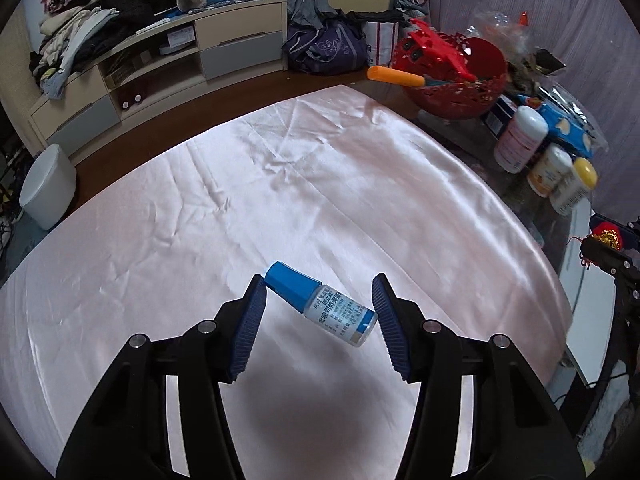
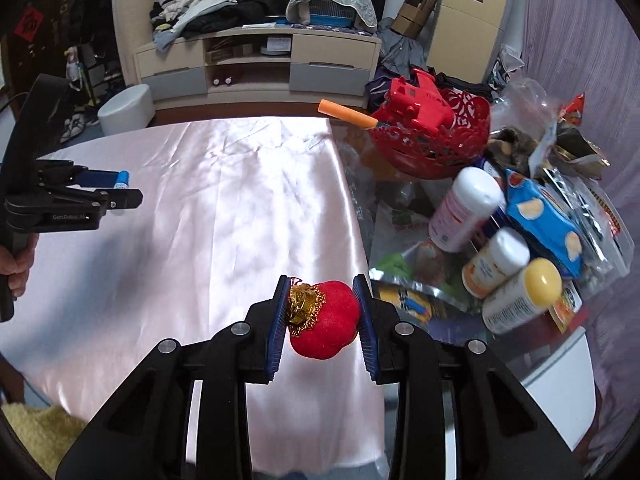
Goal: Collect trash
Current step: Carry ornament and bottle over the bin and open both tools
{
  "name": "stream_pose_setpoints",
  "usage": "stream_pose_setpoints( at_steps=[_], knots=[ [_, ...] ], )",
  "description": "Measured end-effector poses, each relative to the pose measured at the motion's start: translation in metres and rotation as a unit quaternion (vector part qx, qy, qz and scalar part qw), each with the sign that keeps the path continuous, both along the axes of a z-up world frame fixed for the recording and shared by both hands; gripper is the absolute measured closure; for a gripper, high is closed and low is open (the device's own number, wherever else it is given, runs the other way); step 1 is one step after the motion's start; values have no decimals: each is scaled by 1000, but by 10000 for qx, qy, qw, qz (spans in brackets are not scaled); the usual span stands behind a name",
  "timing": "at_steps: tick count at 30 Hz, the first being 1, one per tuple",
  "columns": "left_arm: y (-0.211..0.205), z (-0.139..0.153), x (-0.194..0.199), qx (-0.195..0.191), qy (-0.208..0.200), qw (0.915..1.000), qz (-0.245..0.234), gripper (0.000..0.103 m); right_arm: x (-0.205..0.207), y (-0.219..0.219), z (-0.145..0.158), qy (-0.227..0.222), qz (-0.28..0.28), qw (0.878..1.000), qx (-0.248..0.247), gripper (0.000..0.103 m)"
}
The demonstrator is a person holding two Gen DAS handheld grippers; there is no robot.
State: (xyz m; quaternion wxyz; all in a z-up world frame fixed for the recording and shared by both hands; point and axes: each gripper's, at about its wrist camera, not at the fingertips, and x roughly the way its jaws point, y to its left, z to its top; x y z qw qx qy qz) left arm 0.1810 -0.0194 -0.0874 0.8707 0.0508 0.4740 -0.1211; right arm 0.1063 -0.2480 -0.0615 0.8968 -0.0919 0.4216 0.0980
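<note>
The left gripper (image 1: 319, 312) held a small bottle (image 1: 325, 304) crosswise between its blue pads, the blue cap pressed against the left-hand pad and the clear base against the right-hand one, lifted above the pink cloth (image 1: 280, 184) that stretched out ahead of and below the fingers. The right gripper (image 2: 323, 314) was clamped on a red ornament (image 2: 326, 322) with a gold trim, squeezed between both pads near the fingertips and also clear of the cloth. Off to that gripper's left, the other one showed side-on with a hand (image 2: 18, 262) around its handle.
</note>
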Motion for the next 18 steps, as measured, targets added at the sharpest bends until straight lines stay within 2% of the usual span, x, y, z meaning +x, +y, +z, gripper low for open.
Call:
stream_pose_setpoints(
  at_steps=[5,11,18],
  knots=[
    [6,47,-82,87,-260,9995,-139,51,-77,-13,36,-114,-143,9998,72,70],
    [13,92,-166,106,-583,9980,-220,51,-146,-13,66,-343,-230,9989,238,70],
    [20,103,-251,-142,-656,9972,-331,51,-210,-3,63,-388,-191,9973,600,70]
  ],
)
